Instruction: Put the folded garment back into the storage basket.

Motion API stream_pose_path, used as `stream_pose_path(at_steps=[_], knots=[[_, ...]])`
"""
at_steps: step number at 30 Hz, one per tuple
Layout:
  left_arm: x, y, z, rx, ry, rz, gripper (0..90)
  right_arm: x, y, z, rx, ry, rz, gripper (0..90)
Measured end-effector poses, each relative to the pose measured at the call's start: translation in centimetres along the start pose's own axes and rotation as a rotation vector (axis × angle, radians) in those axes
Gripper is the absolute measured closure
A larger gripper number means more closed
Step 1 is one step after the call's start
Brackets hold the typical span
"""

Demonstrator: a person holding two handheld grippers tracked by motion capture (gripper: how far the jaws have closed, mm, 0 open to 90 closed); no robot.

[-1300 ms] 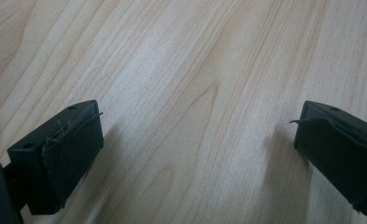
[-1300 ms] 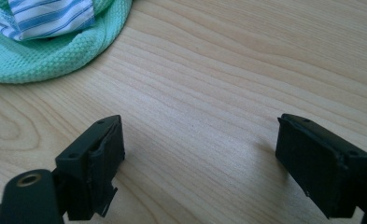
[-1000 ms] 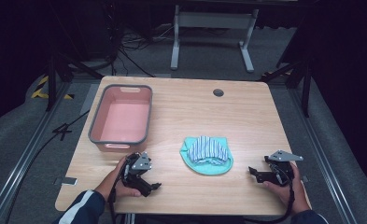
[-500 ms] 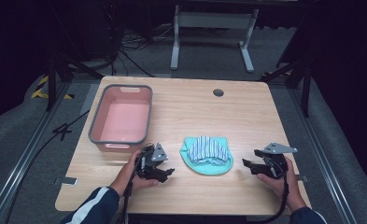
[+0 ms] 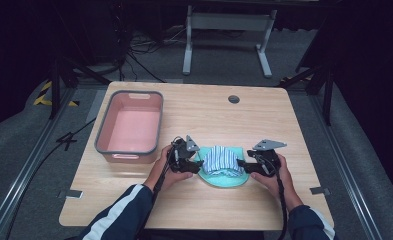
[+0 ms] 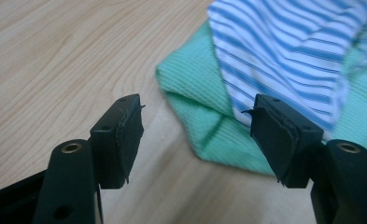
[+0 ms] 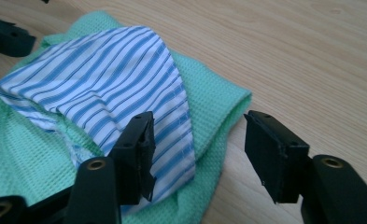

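A blue-and-white striped cloth (image 5: pixel 222 159) lies bunched on a green waffle cloth (image 5: pixel 224 180) near the table's front middle. My left gripper (image 5: pixel 198 163) is at the pile's left edge and my right gripper (image 5: pixel 242 164) at its right edge, both pointing inward. In the left gripper view the left gripper (image 6: pixel 195 126) has a fold of the green cloth (image 6: pixel 209 135) between its jaws, with the striped cloth (image 6: pixel 288 42) beyond. In the right gripper view the right gripper (image 7: pixel 197 140) straddles the striped cloth (image 7: pixel 102 84) and the green cloth's edge (image 7: pixel 218 112). Both pairs of jaws have just been closing, and no pad presses on the cloth.
A pink bin (image 5: pixel 129 127) with a grey rim stands empty at the table's left, close to my left hand. A round cable hole (image 5: pixel 233 99) sits near the far edge. A metal stand (image 5: pixel 224 35) is on the floor behind the table.
Both grippers have moved inward from the front left and front right of the table to the two sides of the cloth pile. Their jaws stand narrower than before.
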State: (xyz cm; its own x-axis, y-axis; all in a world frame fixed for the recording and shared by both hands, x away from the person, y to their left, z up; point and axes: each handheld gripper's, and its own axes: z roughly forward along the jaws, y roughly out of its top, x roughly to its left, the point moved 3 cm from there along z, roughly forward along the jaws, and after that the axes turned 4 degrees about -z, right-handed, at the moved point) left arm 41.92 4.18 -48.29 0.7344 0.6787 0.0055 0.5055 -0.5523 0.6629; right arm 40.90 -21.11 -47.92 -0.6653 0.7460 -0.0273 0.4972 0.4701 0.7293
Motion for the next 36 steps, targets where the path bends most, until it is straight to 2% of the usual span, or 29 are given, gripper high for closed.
stream_pose_path(at_steps=[4,5,7,10,12,13,16,19,21,22,23,27,29,36], knots=[[-0.1,-0.2,0.8,0.013,-0.014,0.016,32.7,0.1,0.0,1.1,0.037,-0.009,0.001,45.7],[0.0,-0.3,1.1,0.014,-0.034,-0.003,32.7,0.1,0.0,1.1,0.037,-0.009,0.001,45.7],[0.0,-0.4,1.3,0.032,-0.036,-0.009,29.5,0.1,-0.4,1.6,0.062,-0.010,0.002,44.3],[0.0,-0.4,1.3,0.030,-0.036,-0.003,28.3,-0.1,-0.7,1.8,0.054,-0.006,0.025,42.2],[0.0,-0.5,1.5,0.031,-0.065,-0.025,27.9,0.1,-0.8,1.8,0.048,-0.011,0.028,42.1],[-0.1,-0.6,1.5,0.028,-0.072,-0.023,26.8,0.1,-0.9,1.8,0.041,-0.015,0.029,42.1],[-0.4,-0.6,1.6,0.021,-0.086,-0.006,26.0,0.3,-1.0,1.8,0.029,-0.011,0.030,47.2],[-0.7,-0.6,1.4,0.025,-0.110,0.008,33.9,0.7,-0.8,1.7,0.032,0.023,0.011,62.2],[-0.8,-0.6,1.2,0.026,-0.122,0.024,39.9,0.9,-0.8,1.7,0.036,0.034,0.003,66.2],[-0.8,-0.6,1.1,0.023,-0.139,0.038,45.9,0.9,-0.7,1.7,0.037,0.037,0.009,67.4],[-0.8,-0.6,1.1,0.019,-0.147,0.040,55.7,0.9,-0.8,1.7,0.038,0.042,0.006,69.6],[-0.6,-0.6,1.1,0.009,-0.176,0.039,74.6,1.1,-0.8,1.6,0.029,0.061,0.004,78.8],[-0.6,-0.6,1.1,0.012,-0.171,0.047,79.0,1.2,-0.9,1.6,0.027,0.055,0.006,79.7],[-0.8,-0.4,1.1,0.016,-0.154,0.068,82.0,1.6,-0.7,1.4,0.037,0.017,-0.011,81.6]])
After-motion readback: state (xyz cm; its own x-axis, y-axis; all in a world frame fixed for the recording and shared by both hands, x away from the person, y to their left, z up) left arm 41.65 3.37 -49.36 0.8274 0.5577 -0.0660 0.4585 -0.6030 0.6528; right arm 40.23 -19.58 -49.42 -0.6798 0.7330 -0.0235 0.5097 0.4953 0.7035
